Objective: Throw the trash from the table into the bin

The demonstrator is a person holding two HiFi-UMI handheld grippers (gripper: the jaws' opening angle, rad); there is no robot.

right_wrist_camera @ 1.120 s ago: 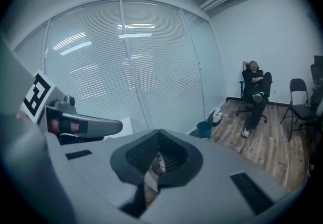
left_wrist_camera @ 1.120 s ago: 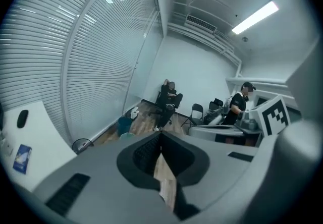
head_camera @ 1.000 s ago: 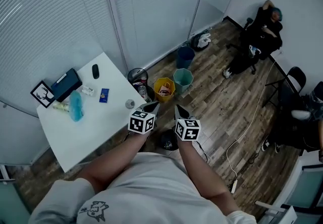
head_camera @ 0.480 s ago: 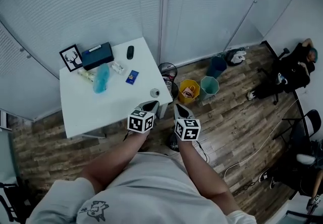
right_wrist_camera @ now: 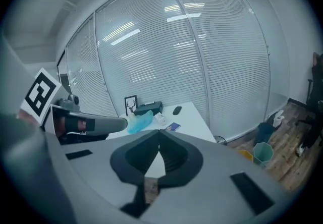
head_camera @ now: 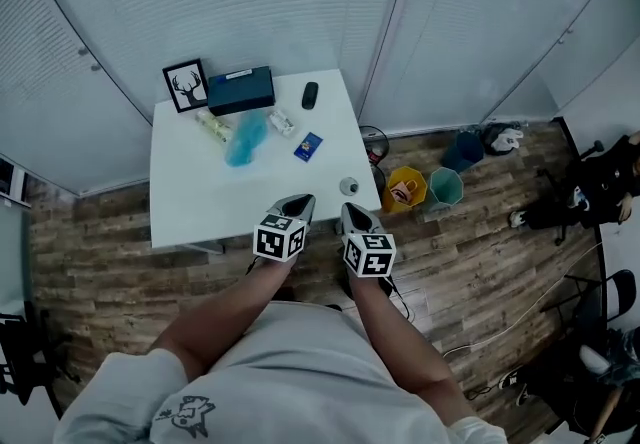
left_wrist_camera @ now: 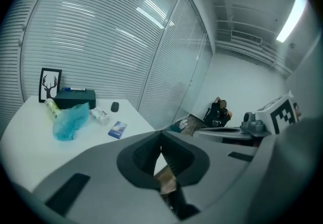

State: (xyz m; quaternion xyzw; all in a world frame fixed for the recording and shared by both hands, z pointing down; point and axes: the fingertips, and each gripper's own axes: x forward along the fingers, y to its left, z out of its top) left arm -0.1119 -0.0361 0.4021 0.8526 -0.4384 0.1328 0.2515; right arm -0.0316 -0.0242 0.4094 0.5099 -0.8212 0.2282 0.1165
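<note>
Crumpled turquoise plastic bag lay near the far edge of the white square table, left of its middle, between a pale yellow tube and a small crushed white carton. It looked light, limp and slippery, best pinched at a bunched fold along its top rather than scooped flat. A flat blue packet sat nearer the right edge, and a small round grey scrap close to the near right corner. The left gripper and right gripper hung side by side at the table's near edge, each with jaws pressed together on nothing. The bag was well apart from both, ahead and leftward. A yellow plastic bin waited on the floor beside the near right corner.
</note>
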